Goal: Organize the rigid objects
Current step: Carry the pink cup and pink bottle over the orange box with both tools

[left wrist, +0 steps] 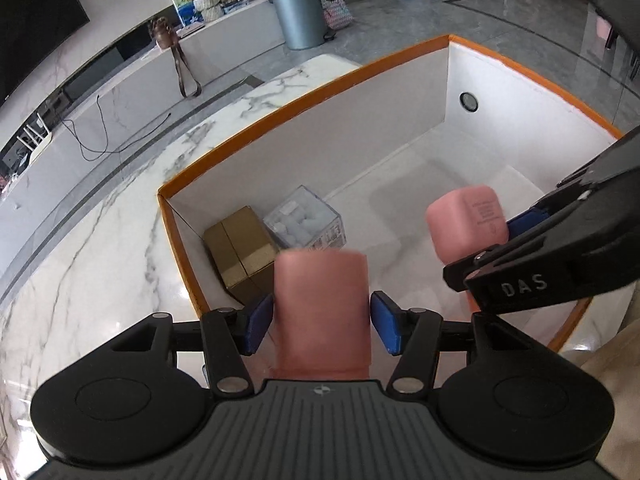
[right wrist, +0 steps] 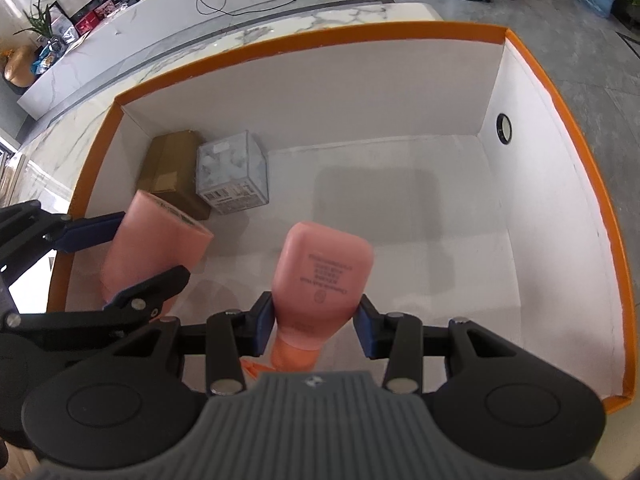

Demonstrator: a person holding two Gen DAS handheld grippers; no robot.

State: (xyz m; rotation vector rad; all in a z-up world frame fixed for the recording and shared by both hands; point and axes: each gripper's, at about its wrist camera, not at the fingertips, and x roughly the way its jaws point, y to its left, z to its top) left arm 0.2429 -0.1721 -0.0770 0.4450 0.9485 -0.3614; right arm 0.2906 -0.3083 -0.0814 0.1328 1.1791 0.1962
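A white box with an orange rim stands on the marble table, and both grippers hang over it, pointing down into it. Between the blue pads of my left gripper is a blurred pink container; a thin gap shows at the pads, so the jaws stand open around it. My right gripper is shut on a pink bottle, its cap end towards the camera. A brown carton and a clear cube box sit in the box's far left corner.
The box's right wall has a round grommet hole, and the right half of its floor is bare white. The marble table stretches to the left of the box. Beyond it are a low TV bench and a grey bin.
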